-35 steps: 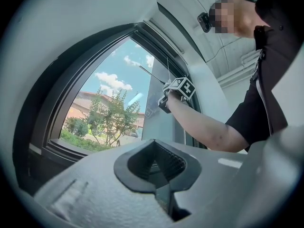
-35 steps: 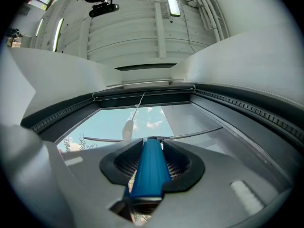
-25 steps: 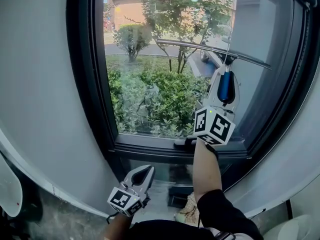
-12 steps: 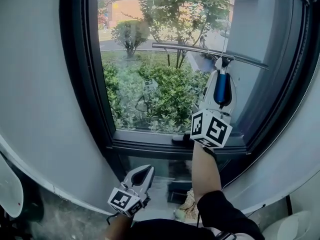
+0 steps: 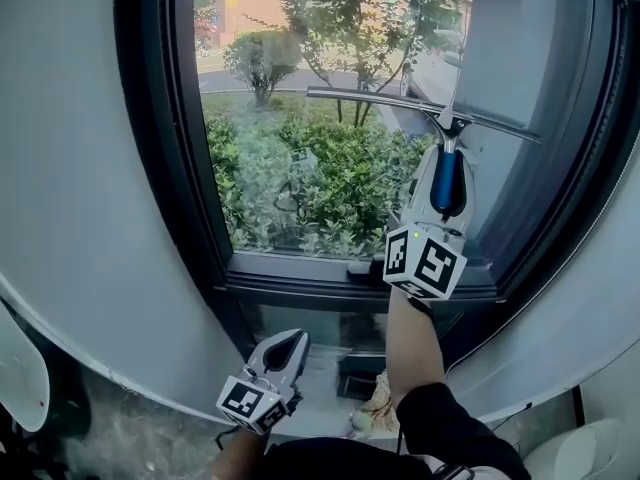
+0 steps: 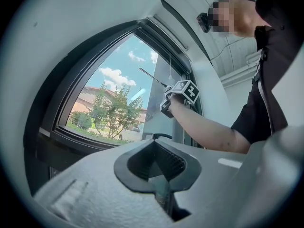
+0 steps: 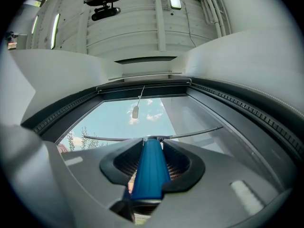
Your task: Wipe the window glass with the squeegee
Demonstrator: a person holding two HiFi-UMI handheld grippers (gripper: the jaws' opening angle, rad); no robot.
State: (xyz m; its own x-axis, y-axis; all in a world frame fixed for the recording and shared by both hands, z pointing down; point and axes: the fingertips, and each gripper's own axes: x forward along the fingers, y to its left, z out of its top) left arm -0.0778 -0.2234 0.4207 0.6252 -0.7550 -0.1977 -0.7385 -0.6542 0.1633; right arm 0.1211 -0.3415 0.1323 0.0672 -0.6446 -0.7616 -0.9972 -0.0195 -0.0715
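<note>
Curved pale grey wall [image 5: 70, 188] at the left and lower right of the opening. Large pane of clear window glass [image 5: 300, 168] in a dark window frame [image 5: 165, 168], with green shrubs [image 5: 300, 193] and a tree beyond it (outdoors, behind the pane). Long-bladed squeegee [image 5: 420, 108] with a thin metal blade and a blue handle, high on the right half of the glass; blade running across the pane and sloping slightly down to the right, handle pointing down. Raised right claw [image 5: 444, 163] on a bare forearm [image 5: 412, 338], clamped on the blue handle; in the right gripper view [image 7: 151, 148], handle lying lengthwise between both pads. Lowered left claw [image 5: 288, 340] below the sill, well apart from the glass, tips together with nothing between them, as also in the left gripper view [image 6: 153, 144]. Small black window handle [image 5: 362, 266] on the lower frame rail, just beside the marker cube [image 5: 424, 262] of the right claw.
</note>
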